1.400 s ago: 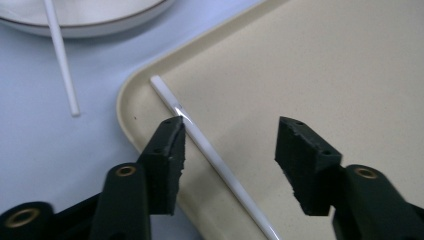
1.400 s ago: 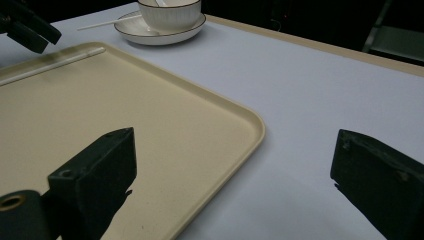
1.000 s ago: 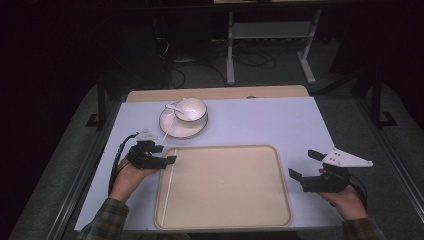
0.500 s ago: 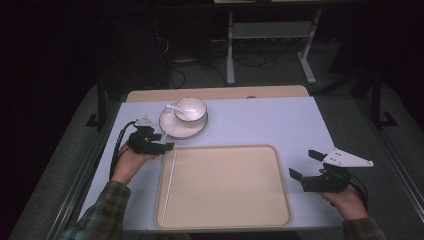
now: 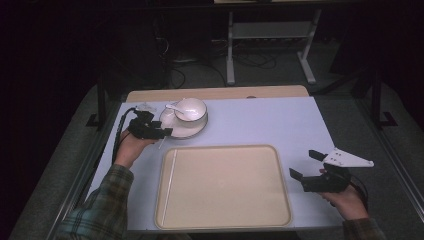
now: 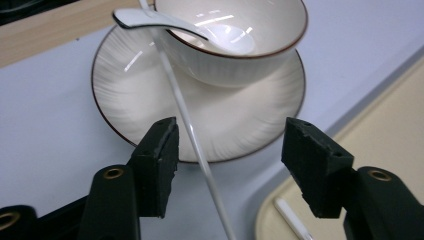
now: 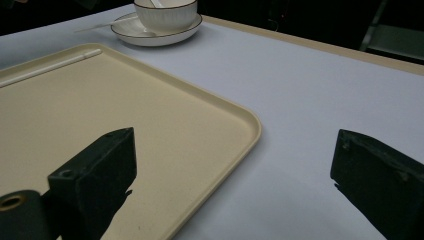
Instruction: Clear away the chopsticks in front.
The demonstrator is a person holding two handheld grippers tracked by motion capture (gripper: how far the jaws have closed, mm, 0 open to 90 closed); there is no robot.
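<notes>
Jaws of the left gripper (image 6: 227,165), just closing, stand apart before the saucer (image 6: 125,95), 1 chopstick (image 6: 192,135) between them untouched.

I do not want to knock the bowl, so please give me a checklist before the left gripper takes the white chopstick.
1. Chopstick between the jaws of the left gripper: ok. The jaws have just been closing, and the pads do not press on it yet.
2. Chopstick's far end free of the spoon and the bowl: cannot tell.
3. Bowl upright on the plate: ok.
4. Room on the tray: ok, one other chopstick lies along its left edge.
5. Right gripper out of the way: ok, open, beside the tray's right edge.
</notes>
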